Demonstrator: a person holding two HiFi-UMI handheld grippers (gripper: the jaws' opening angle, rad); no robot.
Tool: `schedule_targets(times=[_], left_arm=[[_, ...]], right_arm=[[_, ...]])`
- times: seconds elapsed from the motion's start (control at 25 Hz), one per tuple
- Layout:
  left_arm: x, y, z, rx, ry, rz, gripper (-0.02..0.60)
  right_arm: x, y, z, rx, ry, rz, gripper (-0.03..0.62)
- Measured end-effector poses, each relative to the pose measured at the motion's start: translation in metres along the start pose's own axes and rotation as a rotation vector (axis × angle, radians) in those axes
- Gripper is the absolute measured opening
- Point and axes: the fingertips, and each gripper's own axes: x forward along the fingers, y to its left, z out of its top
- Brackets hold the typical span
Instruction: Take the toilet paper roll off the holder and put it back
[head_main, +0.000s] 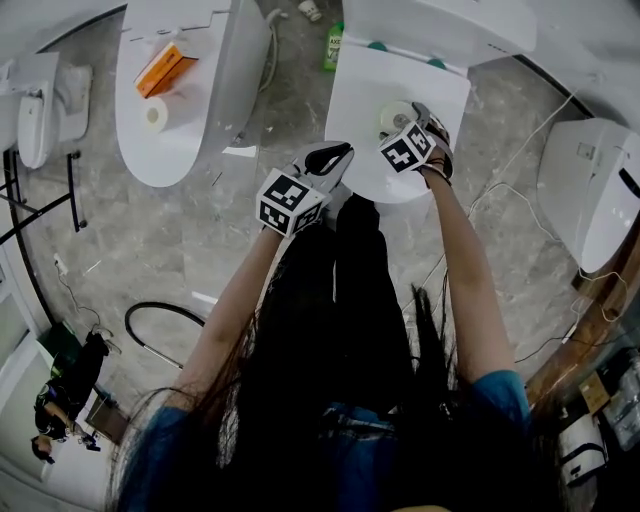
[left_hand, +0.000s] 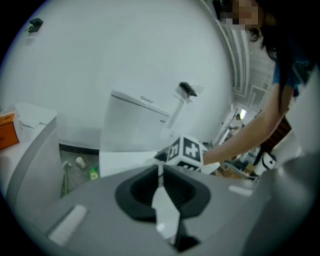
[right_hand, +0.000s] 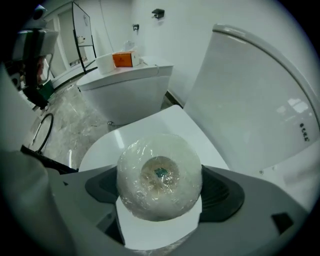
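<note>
The wrapped toilet paper roll (right_hand: 159, 175) is lying on a closed toilet lid (head_main: 360, 90), not on any holder; no holder is showing in any view. The right gripper (head_main: 412, 125) is pointing down over it, jaws standing wide apart on either side and apparently not squeezing. The left gripper (head_main: 335, 158) is hovering beside it, jaws nearly together and holding nothing. Judging by this, the removal is done and the putting back is remaining. Other toilets (head_main: 170, 150) are standing around on a grey marbled floor (head_main: 150, 230).
</note>
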Motion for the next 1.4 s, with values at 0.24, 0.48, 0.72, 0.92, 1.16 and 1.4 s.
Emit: schedule_targets(times=[0.24,0.48,0.72,0.92,1.16,1.4], left_arm=[[-0.003,-0.001,0.007,0.004,-0.01,0.004,0.017],[-0.005,-0.01,0.018,0.01,-0.032,-0.002,0.017],[-0.009,-0.021,0.041,0.025,-0.085,-0.009,0.017],[-0.012,-0.028,0.06,0.042,-0.128,-0.006,0.017],[-0.012,-0.032,0.06,0.041,-0.106,0.0,0.017],[-0.011,-0.034,0.055,0.072,-0.087,0.005,0.017]], right_arm=[[-0.053,0.0,0.005,0.015,-0.133,-0.053,0.457],[-0.129,-0.001,0.006,0.146,-0.294,-0.086,0.457],[-0.197,0.011,0.01,0.34,-0.451,-0.082,0.457],[-0.225,0.023,0.001,0.389,-0.476,-0.1,0.457],[-0.239,0.023,-0.005,0.451,-0.484,-0.145,0.457],[-0.234,0.016,-0.001,0.419,-0.485,-0.161,0.457]])
